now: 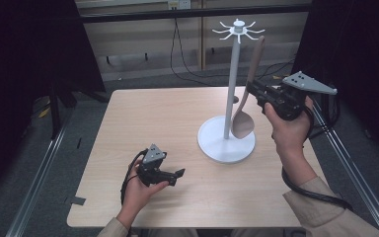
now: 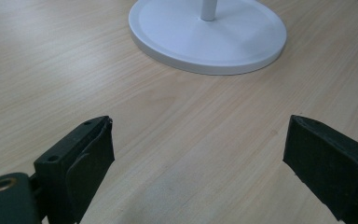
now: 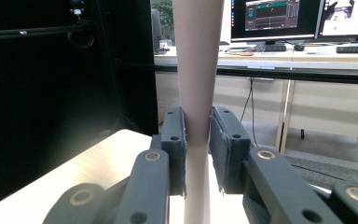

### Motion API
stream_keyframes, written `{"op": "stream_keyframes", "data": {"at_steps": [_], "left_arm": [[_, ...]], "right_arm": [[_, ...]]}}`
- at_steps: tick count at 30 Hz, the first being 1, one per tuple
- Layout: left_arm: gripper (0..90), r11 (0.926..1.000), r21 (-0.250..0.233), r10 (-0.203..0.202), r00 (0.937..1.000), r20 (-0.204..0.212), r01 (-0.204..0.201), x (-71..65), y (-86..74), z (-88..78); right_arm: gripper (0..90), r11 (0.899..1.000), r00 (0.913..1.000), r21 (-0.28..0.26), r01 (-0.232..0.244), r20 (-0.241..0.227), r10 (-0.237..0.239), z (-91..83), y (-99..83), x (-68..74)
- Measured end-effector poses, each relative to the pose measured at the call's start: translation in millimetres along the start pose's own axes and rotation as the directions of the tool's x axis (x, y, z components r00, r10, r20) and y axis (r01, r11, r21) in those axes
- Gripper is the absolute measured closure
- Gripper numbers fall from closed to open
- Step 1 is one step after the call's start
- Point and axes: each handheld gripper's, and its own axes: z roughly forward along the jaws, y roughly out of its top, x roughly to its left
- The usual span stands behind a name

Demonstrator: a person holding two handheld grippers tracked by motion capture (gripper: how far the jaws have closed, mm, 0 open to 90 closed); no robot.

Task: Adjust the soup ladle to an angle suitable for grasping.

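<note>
Spoon sits clamped by its handle in the right gripper, bowl down beside the white rack, probably for hanging on a hook. Left gripper rests near, jaws wide, empty.

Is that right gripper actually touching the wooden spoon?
Touching. In the right gripper view, the right gripper has both pads pressed against the wooden spoon handle.
</note>
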Motion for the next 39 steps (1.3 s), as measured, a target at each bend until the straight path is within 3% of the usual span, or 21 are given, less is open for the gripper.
{"op": "stream_keyframes", "data": {"at_steps": [39], "left_arm": [[8.4,1.0,-0.002,-0.004,1.0,0.004,0.004,2.3,0.3,0.2]], "right_arm": [[76.5,1.0,1.0,0.016,0.008,-0.005,-0.008,14.2,-1.4,-0.8]]}}
